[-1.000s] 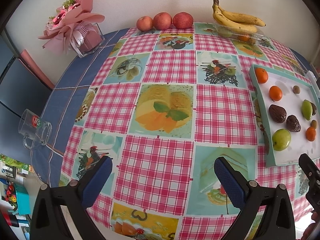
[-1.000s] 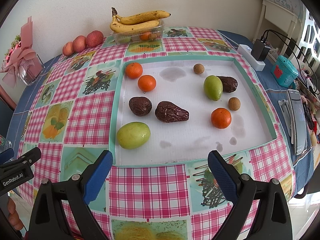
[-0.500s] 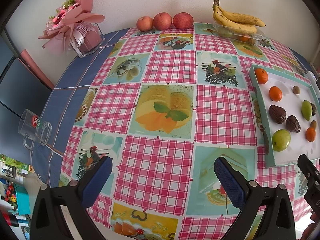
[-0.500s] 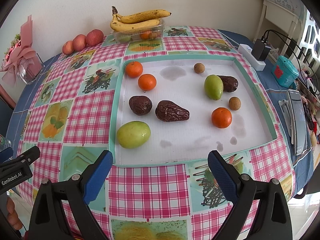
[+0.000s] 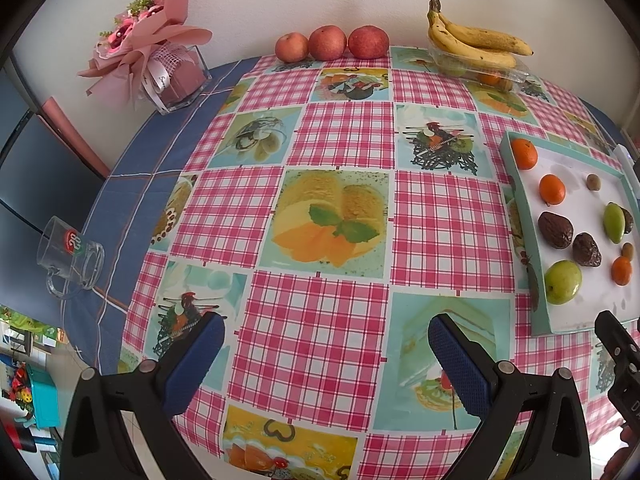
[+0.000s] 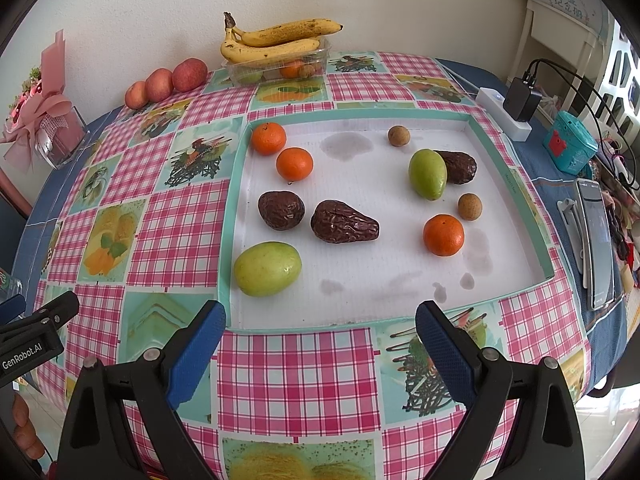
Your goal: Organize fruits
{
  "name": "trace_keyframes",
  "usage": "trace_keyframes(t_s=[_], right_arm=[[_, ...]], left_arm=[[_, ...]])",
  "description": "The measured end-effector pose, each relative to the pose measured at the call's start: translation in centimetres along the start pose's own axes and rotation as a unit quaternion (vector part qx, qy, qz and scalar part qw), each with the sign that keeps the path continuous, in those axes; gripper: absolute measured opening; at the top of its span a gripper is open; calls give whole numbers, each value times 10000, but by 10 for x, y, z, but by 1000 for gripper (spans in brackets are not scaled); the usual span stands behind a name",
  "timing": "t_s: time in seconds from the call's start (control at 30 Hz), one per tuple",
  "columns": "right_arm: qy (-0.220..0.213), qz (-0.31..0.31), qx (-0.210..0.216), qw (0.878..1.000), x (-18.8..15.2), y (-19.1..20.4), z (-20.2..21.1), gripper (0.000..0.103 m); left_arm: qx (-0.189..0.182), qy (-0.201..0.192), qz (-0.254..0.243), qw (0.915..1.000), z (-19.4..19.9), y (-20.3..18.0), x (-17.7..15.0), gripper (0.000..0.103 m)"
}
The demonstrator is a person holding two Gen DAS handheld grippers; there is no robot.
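A teal-rimmed white tray point(image 6: 233, 184) point(image 5: 520, 204) lies on the checked tablecloth and holds mixed fruit: three oranges point(image 6: 294, 164), two green fruits point(image 6: 267, 268), three dark wrinkled avocados point(image 6: 344, 222) and two small brown round fruits point(image 6: 469, 207). My right gripper point(image 6: 320, 334) hovers open just before the tray's near edge, nothing between its blue pads. Left of the tray, my left gripper point(image 5: 324, 344) stands open over bare cloth. In the left wrist view the green fruit point(image 5: 563, 282) is the nearest fruit, at the tray's near corner.
Three apples point(image 5: 328, 42) and a banana bunch point(image 6: 276, 38) on a clear punnet sit by the back wall. A bouquet in a glass box point(image 5: 160, 60) and a tipped glass mug point(image 5: 70, 258) are at the left. A power strip point(image 6: 506, 114), teal box and phone point(image 6: 598, 240) lie right of the tray.
Both views have shifted only slightly; the right gripper edged a little towards the tray. Both grippers stay open and no fruit has moved.
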State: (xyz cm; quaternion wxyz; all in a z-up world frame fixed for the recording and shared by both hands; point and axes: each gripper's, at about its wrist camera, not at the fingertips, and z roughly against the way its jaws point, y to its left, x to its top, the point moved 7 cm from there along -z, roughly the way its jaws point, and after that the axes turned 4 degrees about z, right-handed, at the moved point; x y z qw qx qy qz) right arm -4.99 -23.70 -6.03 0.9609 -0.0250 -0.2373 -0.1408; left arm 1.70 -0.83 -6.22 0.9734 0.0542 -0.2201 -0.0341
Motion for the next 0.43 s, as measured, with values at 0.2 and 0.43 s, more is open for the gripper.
trace_keyframes(t_s=[0.2, 0.43], right_arm=[[2, -1, 0, 10000, -1, 0, 0, 96], [5, 0, -2, 10000, 0, 0, 0, 96]], left_arm=[[103, -67, 72, 9999, 3, 3, 0, 103], [140, -102, 98, 9998, 5, 4, 1, 103]])
